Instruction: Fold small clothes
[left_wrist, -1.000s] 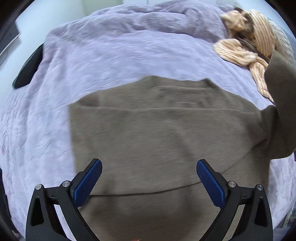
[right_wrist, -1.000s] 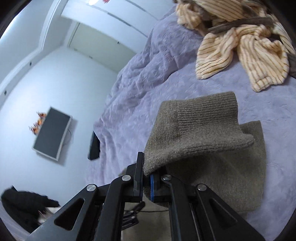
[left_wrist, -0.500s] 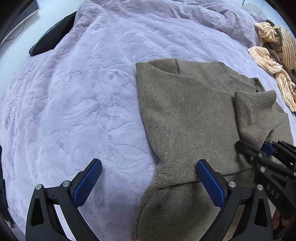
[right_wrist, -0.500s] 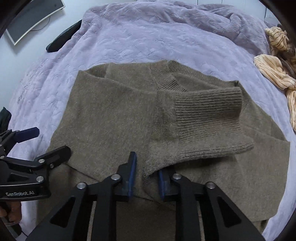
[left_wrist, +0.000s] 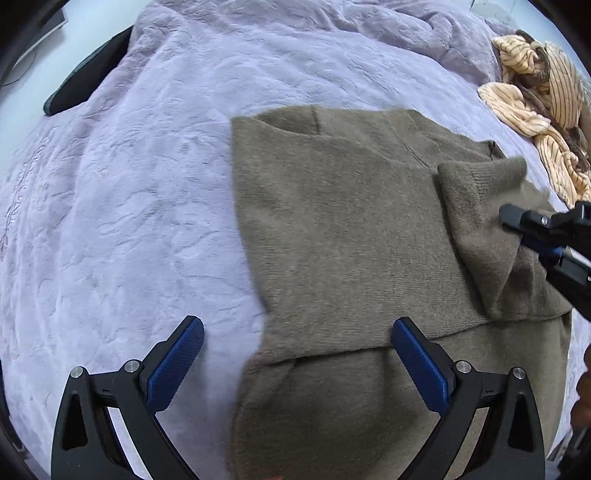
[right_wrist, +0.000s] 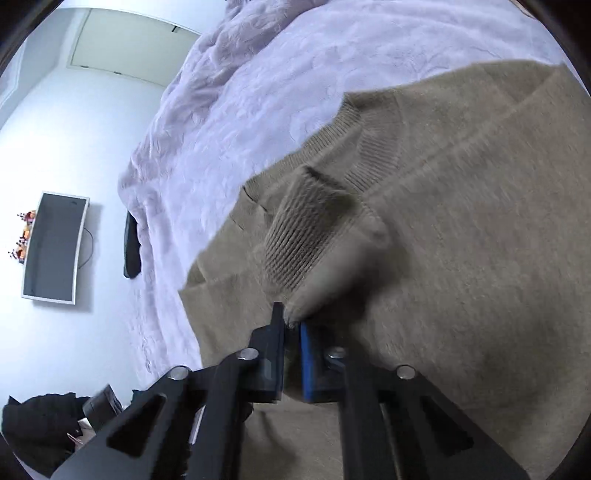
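Swung sideways, the right gripper (right_wrist: 291, 325) pinched the olive knit sweater's (left_wrist: 343, 229) ribbed cuff (right_wrist: 303, 229); left gripper (left_wrist: 295, 354) gaped over its hem, lavender bedspread (left_wrist: 129, 184) clear leftward.

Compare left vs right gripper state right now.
The left gripper has its jaws wide apart and holds nothing; the right gripper is pinched shut on the sleeve. The left hovers at the edge of the sweater near the blanket; the right is over the body. Both have blue pads.

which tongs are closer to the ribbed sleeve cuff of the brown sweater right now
Right. The right tongs are pinched on the sleeve just below the ribbed cuff. The left tongs hang open over the sweater's lower left edge, away from the cuff.
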